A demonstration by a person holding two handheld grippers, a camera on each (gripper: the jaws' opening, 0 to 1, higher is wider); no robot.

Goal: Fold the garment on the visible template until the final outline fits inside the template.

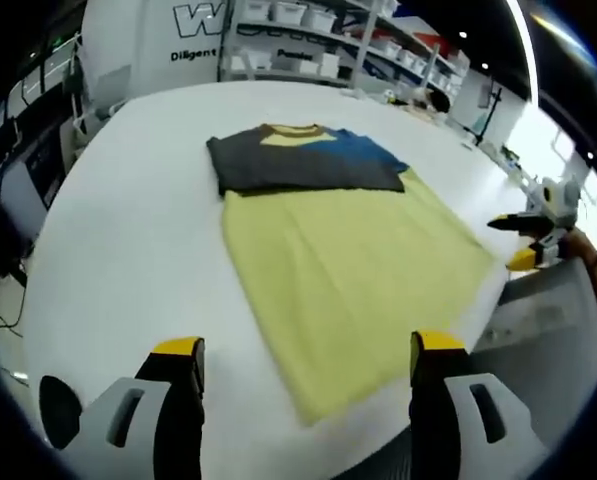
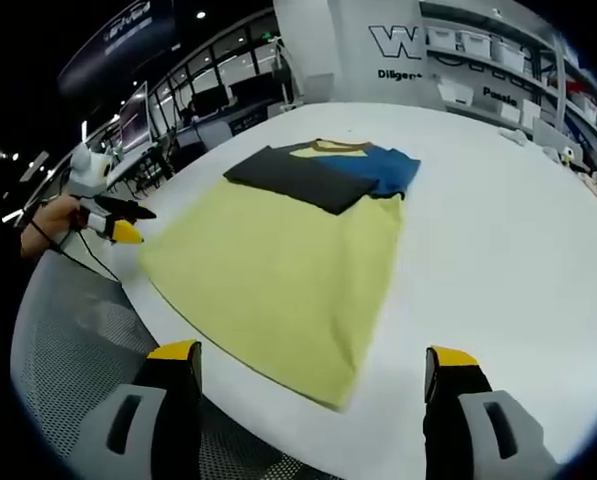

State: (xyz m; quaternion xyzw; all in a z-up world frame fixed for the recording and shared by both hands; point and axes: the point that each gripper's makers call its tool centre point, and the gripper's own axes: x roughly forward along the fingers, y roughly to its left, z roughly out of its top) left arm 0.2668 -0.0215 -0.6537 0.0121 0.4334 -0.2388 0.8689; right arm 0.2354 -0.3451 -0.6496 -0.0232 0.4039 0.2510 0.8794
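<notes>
Yellow garment [image 1: 353,290] lying flat on a broad white tabletop [image 1: 128,230], both grippers held clear of it.

Its dark and blue sleeves are folded across the collar end at 12 o'clock. The left gripper [image 1: 308,365] and right gripper [image 2: 313,375] each have their 2 yellow-tipped fingers spread wide, gripping nothing. Shelves of white bins [image 1: 308,20] line the far wall; desks with monitors [image 2: 138,115] stand at 10 o'clock in the right gripper view.

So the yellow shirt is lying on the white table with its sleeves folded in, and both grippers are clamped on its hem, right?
Not quite. Neither gripper holds the shirt. The left gripper in the left gripper view and the right gripper in the right gripper view are both open, short of the hem. The rest is right.
</notes>
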